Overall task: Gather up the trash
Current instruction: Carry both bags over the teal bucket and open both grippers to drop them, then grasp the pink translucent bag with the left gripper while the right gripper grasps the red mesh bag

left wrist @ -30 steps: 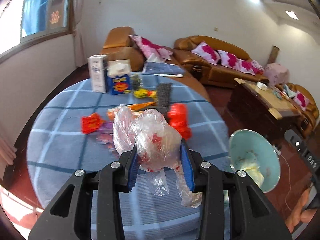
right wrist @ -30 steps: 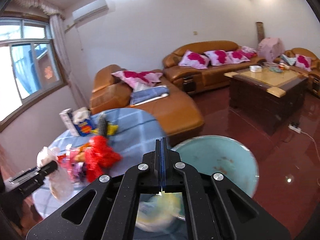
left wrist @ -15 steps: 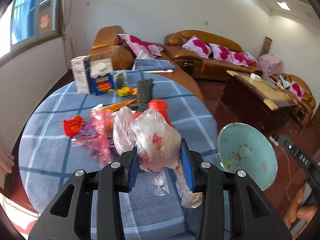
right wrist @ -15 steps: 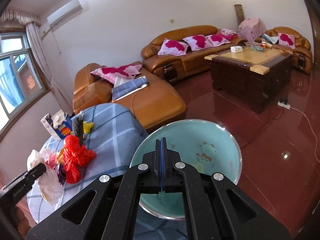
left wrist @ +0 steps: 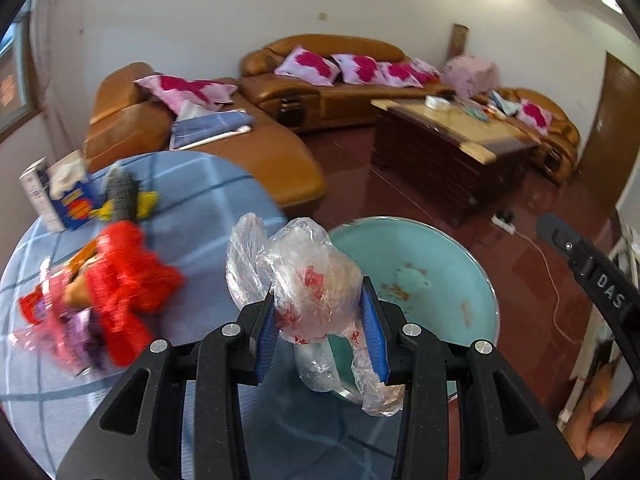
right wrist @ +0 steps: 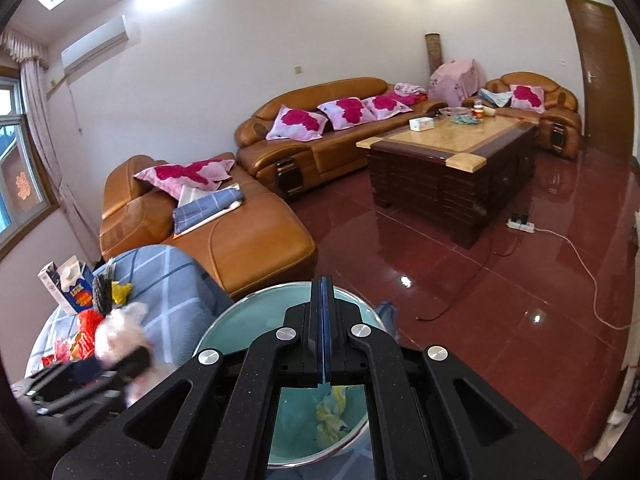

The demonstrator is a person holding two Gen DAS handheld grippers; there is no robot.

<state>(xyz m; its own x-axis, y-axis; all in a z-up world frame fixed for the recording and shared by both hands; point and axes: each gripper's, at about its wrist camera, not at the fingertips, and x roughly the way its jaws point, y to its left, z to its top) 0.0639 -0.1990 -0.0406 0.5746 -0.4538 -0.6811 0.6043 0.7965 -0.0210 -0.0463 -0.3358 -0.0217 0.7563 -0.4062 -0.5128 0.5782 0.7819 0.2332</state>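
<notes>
Left gripper point(left wrist: 322, 338) clamped on crumpled clear plastic bag point(left wrist: 308, 280), held over table edge beside teal basin point(left wrist: 432, 276). Right gripper point(right wrist: 322, 330) fully closed on basin's near rim. Red wrappers point(left wrist: 124, 288) on table point(left wrist: 200, 200) near left edge.

Crinkled clear plastic bag point(left wrist: 308, 280), glossy teal basin point(left wrist: 432, 280), checked cloth tablecloth point(left wrist: 200, 200), shiny red floor point(right wrist: 480, 280).

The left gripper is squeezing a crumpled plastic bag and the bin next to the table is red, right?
Not quite. The bin is light blue-green, not red, as the left wrist view shows. The rest holds: the left gripper is squeezing a crumpled plastic bag, and the bin stands next to the table.
</notes>
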